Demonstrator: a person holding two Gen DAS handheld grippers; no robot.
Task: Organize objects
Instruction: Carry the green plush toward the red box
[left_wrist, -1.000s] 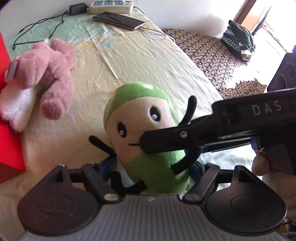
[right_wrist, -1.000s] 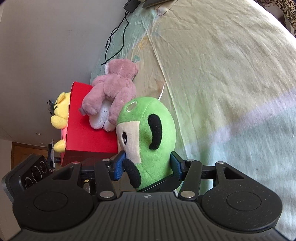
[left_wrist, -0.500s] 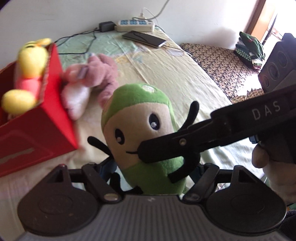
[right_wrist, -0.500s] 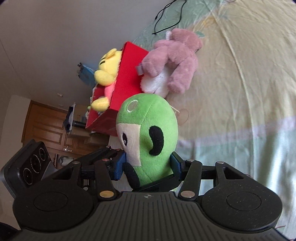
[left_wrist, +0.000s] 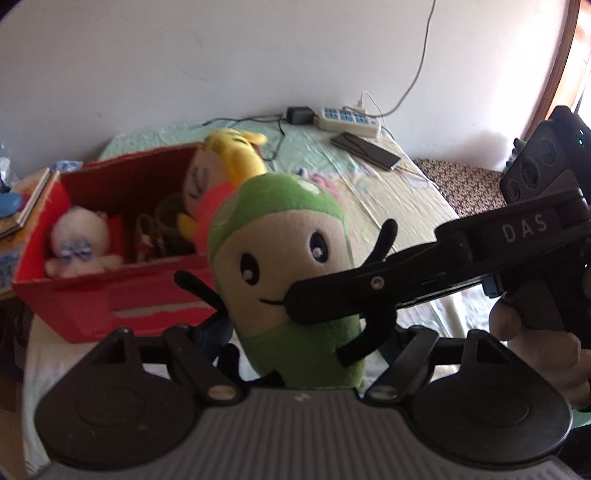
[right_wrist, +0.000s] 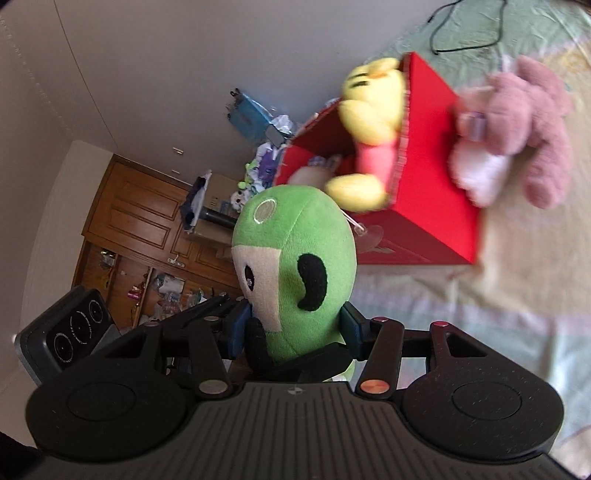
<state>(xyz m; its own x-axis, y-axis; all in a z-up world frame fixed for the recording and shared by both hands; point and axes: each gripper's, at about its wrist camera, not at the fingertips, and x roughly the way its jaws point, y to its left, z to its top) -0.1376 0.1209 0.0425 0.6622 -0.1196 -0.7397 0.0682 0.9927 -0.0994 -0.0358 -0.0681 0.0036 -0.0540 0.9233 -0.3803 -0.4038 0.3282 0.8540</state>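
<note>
both tongs clench the green bean plush (left_wrist: 291, 280): left tongs (left_wrist: 299, 343) at its base, right tongs (right_wrist: 295, 328) across its middle. red box (left_wrist: 110, 295) of soft toys sits just beyond, on the bed (right_wrist: 517, 295).

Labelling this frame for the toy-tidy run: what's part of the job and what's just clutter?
Job:
- green plush, gripped by both the left gripper and the right gripper
- red box, already holding a yellow plush and a white plush
- pink plush, outside, against the box

Lying about:
- power strip
- phone
- charger
</note>
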